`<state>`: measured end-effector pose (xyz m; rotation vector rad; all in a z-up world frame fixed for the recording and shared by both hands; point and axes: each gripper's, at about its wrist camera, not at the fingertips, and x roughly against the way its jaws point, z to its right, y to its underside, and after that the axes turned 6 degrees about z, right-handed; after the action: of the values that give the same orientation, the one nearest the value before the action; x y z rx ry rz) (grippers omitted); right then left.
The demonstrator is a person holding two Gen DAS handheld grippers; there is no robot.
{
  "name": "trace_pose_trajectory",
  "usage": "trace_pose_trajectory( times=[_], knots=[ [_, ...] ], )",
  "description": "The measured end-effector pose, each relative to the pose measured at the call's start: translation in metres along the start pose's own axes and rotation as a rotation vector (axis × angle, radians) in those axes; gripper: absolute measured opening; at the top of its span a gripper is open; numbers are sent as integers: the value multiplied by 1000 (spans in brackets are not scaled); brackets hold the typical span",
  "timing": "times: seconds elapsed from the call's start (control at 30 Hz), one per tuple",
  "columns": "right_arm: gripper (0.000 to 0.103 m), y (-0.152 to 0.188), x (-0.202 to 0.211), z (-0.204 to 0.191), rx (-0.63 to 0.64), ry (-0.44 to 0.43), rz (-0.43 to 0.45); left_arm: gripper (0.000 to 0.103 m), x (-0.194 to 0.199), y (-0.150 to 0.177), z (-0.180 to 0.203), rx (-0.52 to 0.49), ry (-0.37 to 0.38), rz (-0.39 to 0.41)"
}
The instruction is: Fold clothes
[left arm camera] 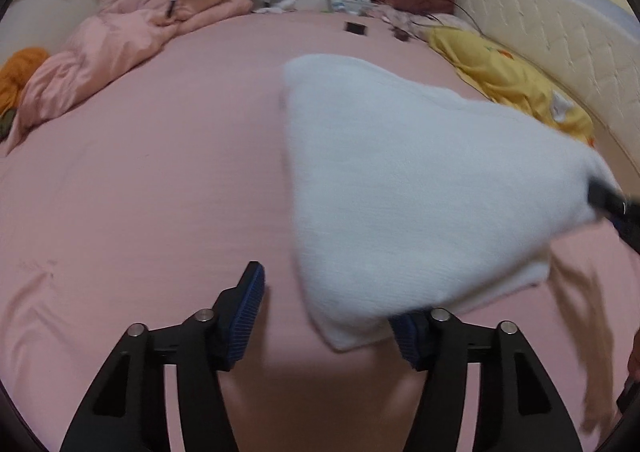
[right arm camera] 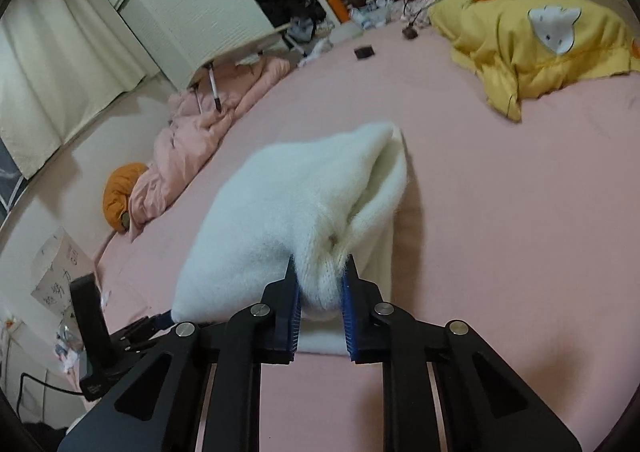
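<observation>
A white fuzzy knit garment (left arm camera: 408, 187) lies partly folded on the pink bed sheet (left arm camera: 140, 179). My left gripper (left arm camera: 328, 292) is open; a lower corner of the garment drapes over its right finger, and nothing is pinched. My right gripper (right arm camera: 320, 280) is shut on a bunched edge of the white garment (right arm camera: 288, 211) and lifts it off the bed. The right gripper also shows at the right edge of the left wrist view (left arm camera: 612, 207), holding the garment's far corner. The left gripper shows at the lower left of the right wrist view (right arm camera: 120, 336).
A crumpled pink duvet (left arm camera: 120, 43) and an orange bundle (left arm camera: 16, 79) lie at the left of the bed. A yellow quilt (left arm camera: 508, 79) lies along the padded white headboard (left arm camera: 552, 31). A small dark object (left arm camera: 355, 28) sits on the sheet far back. Cluttered shelves stand beyond.
</observation>
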<state>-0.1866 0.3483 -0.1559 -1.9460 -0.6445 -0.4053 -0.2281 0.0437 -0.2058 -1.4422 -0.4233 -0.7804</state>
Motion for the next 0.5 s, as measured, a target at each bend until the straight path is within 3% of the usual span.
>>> trace_pose_trajectory(
  times=[0.1,0.17,0.23,0.27,0.3,0.37,0.4,0.47,0.5],
  knots=[
    [18,33,-37,33,-124,44,-149,78,-1,3,-6,46,-31,-4],
    [18,37,-32,43,-180,28,-129,81,-2,5,-1,3,-74,-6],
    [18,26,-19,30,-110,44,-92,82,2,4,0,-21,-89,14],
    [18,23,-16,27,-89,52,-86,88,1,4,-2,-15,-93,10],
    [18,25,-21,30,-97,61,-106,96,-2,4,-5,-6,-105,1],
    [19,39,-39,36,-107,76,-159,100,-9,6,-9,10,-116,-14],
    [20,41,-36,33,-79,79,-132,100,-9,6,-8,3,-123,-10],
    [37,36,-29,27,-46,64,-107,100,-2,4,-1,-46,-150,9],
    [54,33,-23,24,-37,70,-104,100,4,4,5,-93,-164,33]
  ],
)
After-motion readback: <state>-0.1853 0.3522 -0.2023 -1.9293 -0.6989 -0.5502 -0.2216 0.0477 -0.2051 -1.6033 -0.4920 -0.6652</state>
